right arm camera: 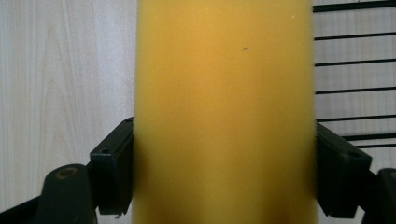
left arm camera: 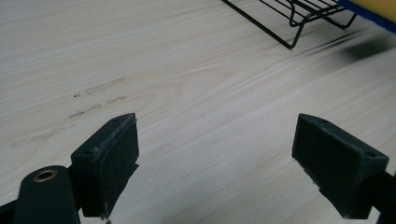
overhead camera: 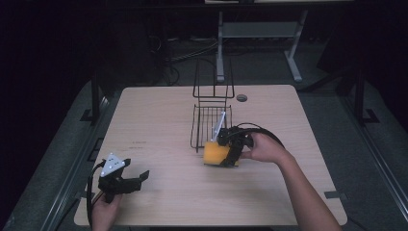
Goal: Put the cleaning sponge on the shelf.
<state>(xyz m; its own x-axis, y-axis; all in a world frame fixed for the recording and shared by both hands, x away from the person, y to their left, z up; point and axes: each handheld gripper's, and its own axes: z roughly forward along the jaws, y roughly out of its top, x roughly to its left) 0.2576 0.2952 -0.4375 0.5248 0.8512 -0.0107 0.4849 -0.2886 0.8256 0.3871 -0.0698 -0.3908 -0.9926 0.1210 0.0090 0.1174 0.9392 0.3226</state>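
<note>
Right gripper (overhead camera: 226, 156) clamps yellow sponge (overhead camera: 215, 153) across its flat sides, at wire rack's (overhead camera: 210, 126) 6 o'clock edge. Judged light, soft, compressible; mid-body hold suits it. Left gripper (overhead camera: 137, 180) wide open, empty, at table's (overhead camera: 159, 115) 7 o'clock.

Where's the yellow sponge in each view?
High view: yellow sponge at table centre, in the right claw, by the wire rack's near end.
Left gripper view: a sliver at the top right corner.
Right gripper view: centre, between both jaws.
Shared landmark: the wire rack.
</note>
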